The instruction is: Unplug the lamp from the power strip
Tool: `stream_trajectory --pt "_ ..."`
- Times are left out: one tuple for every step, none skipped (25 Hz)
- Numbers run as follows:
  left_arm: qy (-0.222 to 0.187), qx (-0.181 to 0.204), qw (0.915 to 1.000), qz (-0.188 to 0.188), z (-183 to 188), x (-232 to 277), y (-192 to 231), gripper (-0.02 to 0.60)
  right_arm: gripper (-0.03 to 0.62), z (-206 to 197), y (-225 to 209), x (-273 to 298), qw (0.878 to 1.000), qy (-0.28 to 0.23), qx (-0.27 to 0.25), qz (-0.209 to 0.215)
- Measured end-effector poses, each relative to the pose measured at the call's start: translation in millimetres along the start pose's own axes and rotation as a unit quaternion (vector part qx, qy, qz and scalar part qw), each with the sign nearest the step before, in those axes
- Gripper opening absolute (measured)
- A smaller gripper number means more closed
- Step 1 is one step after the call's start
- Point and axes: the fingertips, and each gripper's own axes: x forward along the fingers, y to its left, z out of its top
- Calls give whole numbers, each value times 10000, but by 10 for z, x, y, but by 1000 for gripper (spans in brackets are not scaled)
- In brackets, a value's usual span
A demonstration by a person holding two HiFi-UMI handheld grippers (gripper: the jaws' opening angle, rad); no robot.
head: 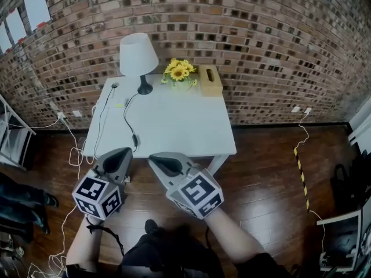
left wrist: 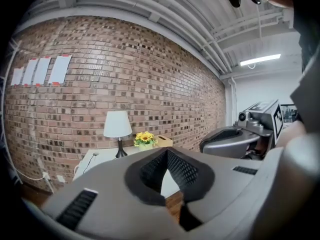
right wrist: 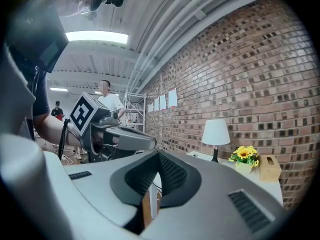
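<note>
Both grippers hang low in the head view, over the dark wooden floor (head: 272, 172) just short of the front edge of the white rectangular table (head: 174, 126). The left gripper (head: 119, 155) has its jaws pressed together, nothing between them. Its own view confirms it: the left gripper (left wrist: 167, 151) shows black ribbed pads meeting at the tip, and only the table's front edge and floor show through the notch below.

The right gripper (head: 156, 160) sits just beside it, the two nearly parallel and apart. It too is closed and empty: the right gripper (right wrist: 157, 154) has its pads drawn together, gripping nothing. Neither tool touches the table.

The target is well ahead of them. The lamp with the white cone shade and black stem (head: 138, 57) stands upright near the tabletop's rear left corner, against the red-brown brick wall (head: 261, 45). Its thin black cord (head: 126, 117) leaves the base and runs across the tabletop to the front left edge. Where it plugs in cannot be made out.

To the lamp's right, along the rear edge, sit a bunch of yellow sunflowers (head: 179, 71) and a tan wooden tissue box (head: 210, 80).
</note>
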Motion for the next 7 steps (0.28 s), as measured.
stream_trajectory --pt "-14 29 10000 -18 22 11 15 -4 3 31 4 40 10000 -16 -15 22" --pt "-31 56 10000 -32 43 19 29 -5 3 58 4 79 10000 -33 -42 32" --pt "-50 82 9999 -44 60 22 40 -5 3 80 5 113 10000 -40 -77 37" --pt "-70 106 9999 -55 73 20 47 -5 3 98 12 139 9999 -40 -108 45" --pt "-91 131 9999 -65 81 16 53 -5 3 113 22 160 9999 -34 -131 54" --pt "-110 157 9998 -76 89 11 59 -5 3 127 30 178 9999 -25 -148 60" --pt "-128 185 9997 -85 96 6 65 -5 3 139 38 194 9998 -15 -163 66"
